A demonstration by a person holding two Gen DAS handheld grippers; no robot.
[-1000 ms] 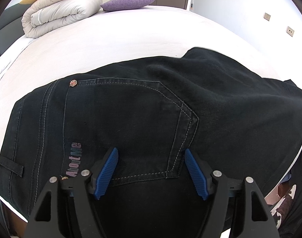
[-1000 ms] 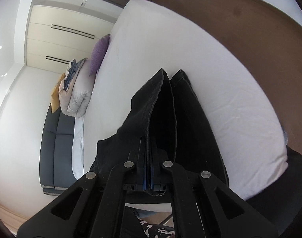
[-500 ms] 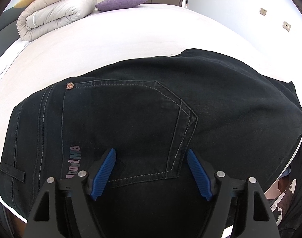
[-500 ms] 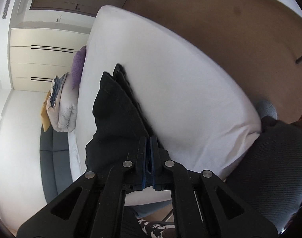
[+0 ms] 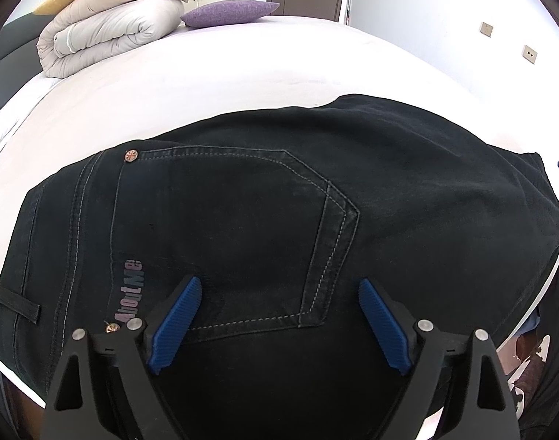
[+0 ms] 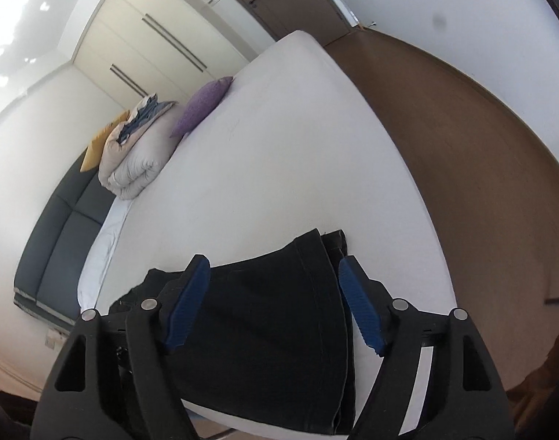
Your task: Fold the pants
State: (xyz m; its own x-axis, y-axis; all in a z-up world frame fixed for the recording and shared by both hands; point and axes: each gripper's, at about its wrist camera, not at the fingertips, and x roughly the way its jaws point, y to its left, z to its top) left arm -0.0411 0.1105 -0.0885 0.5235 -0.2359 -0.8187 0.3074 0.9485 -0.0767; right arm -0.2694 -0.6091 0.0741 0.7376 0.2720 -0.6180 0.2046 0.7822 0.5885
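Note:
Black jeans (image 5: 250,220) lie flat on the white bed (image 5: 206,84), back pocket and waistband side up, folded lengthwise. My left gripper (image 5: 277,286) hovers just above the pocket's lower seam; its jaws are opening, and its blue pads (image 5: 176,319) touch no cloth. In the right wrist view the jeans' leg end (image 6: 272,315) lies near the bed's front edge. Above it my right gripper (image 6: 274,267) is opening its jaws, the cloth below them, not pinched between the pads (image 6: 360,311).
A rolled beige duvet (image 5: 107,33) and a purple pillow (image 5: 228,13) sit at the far end of the bed. A dark sofa (image 6: 59,242) runs along the bed's left side. Brown wooden floor (image 6: 463,154) lies to the right, wardrobes and a door beyond.
My right gripper went from shut on the jeans' leg edge to open and rose above it, rolling. The leg now lies flat. My left gripper's jaws widened slightly.

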